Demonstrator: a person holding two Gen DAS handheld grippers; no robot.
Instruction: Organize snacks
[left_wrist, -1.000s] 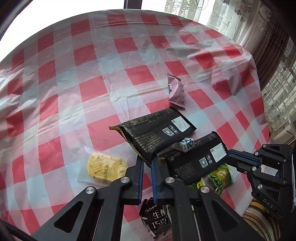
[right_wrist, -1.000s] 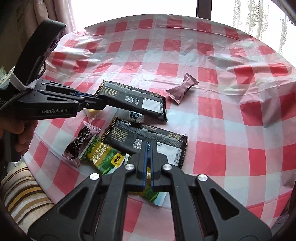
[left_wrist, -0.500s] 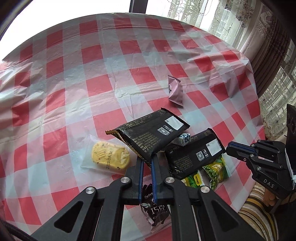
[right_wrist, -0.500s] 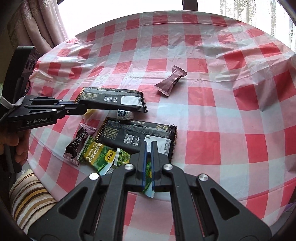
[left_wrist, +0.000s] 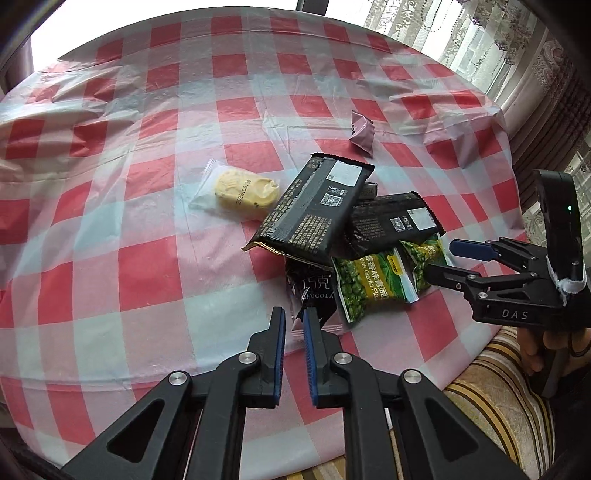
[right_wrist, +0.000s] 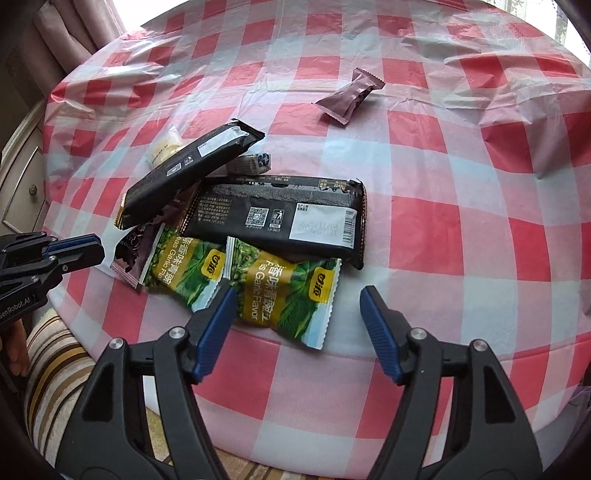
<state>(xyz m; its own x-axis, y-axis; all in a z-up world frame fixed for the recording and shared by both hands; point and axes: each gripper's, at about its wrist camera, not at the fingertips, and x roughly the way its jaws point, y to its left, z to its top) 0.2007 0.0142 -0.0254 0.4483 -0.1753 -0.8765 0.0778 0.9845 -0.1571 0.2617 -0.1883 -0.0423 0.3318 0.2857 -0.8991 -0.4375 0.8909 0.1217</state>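
The snacks crowd one patch near the table's (right_wrist: 424, 369) near edge: two green pea packets (right_wrist: 284, 295) overlap side by side, a black wrapper (right_wrist: 280, 221) lies across their far ends, and a second black wrapper (right_wrist: 184, 173) leans tilted over the pile's left side — little gap between any of them. The left hand-held gripper (right_wrist: 79, 249) sits just beside the pile's left end. A mauve sachet (right_wrist: 349, 98) lies well apart, with bare cloth all around it. To the right of the pile the cloth is bare — wrinkled only.
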